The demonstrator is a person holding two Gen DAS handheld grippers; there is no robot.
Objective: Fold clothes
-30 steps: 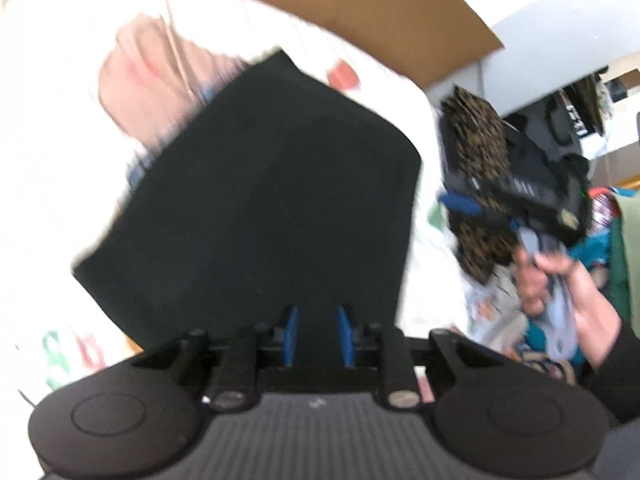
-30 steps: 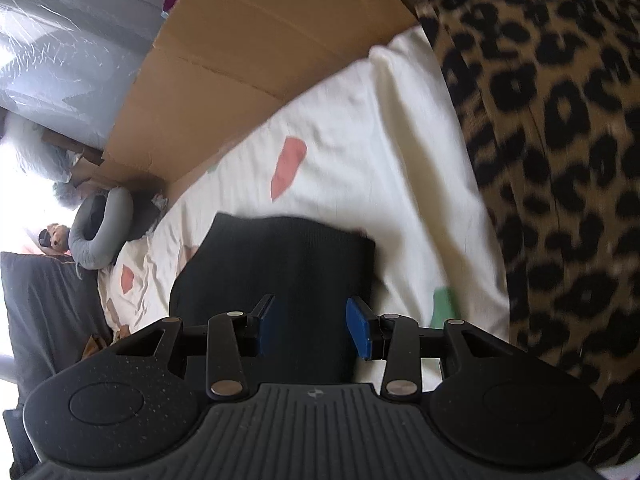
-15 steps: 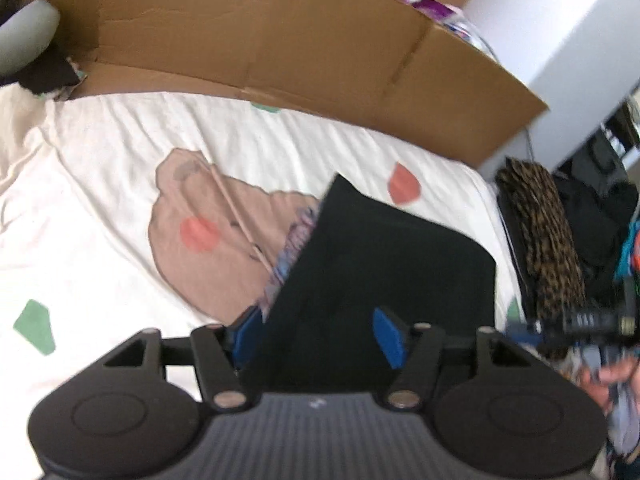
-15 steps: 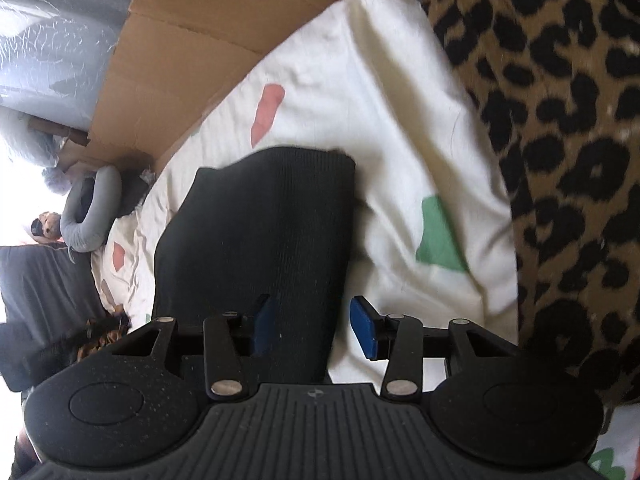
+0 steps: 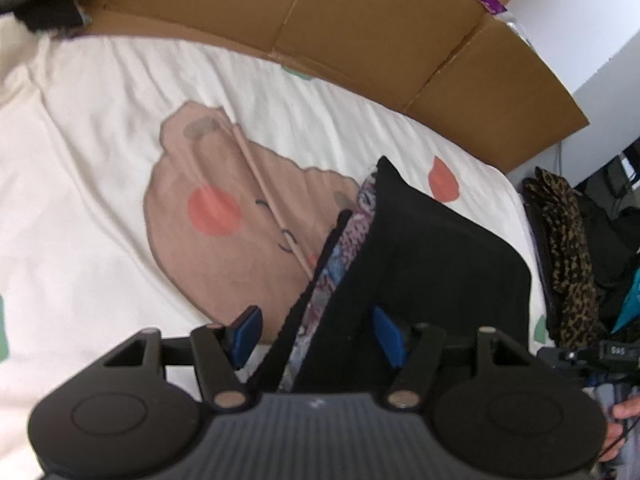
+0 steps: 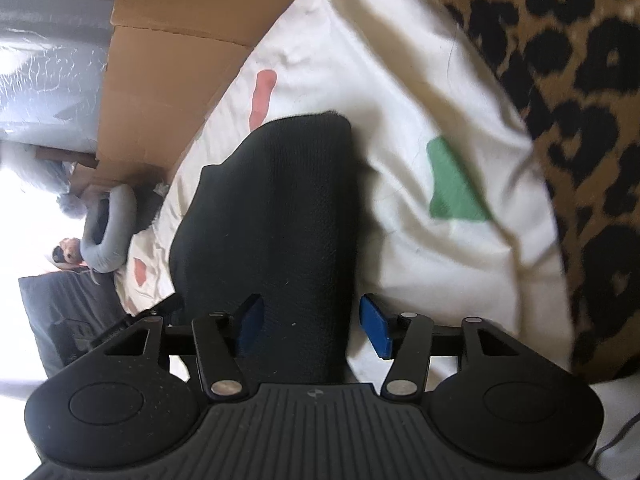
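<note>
Black garment laid folded on the cream bedsheet, both grippers letting go.

Left wrist view: the left gripper [image 5: 316, 334] stands wide, straddling the black garment [image 5: 436, 260], which lies right of the bear print [image 5: 224, 224]; soft, light, limp cloth, best pinched at near corners.
Right wrist view: the right gripper [image 6: 310, 326] is opening, pads off the cloth; long axis runs near to far.

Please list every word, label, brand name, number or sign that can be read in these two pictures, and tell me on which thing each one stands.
No text can be read with certainty.
Black device at the right edge of the left wrist view: a small label with pale characters, too blurred to read.
Gripper bodies: a small embossed mark in the right wrist view, a logo and not letters.
Bed sheet: only a printed bear face and coloured spots, no words.
Cardboard: no print visible.
</note>
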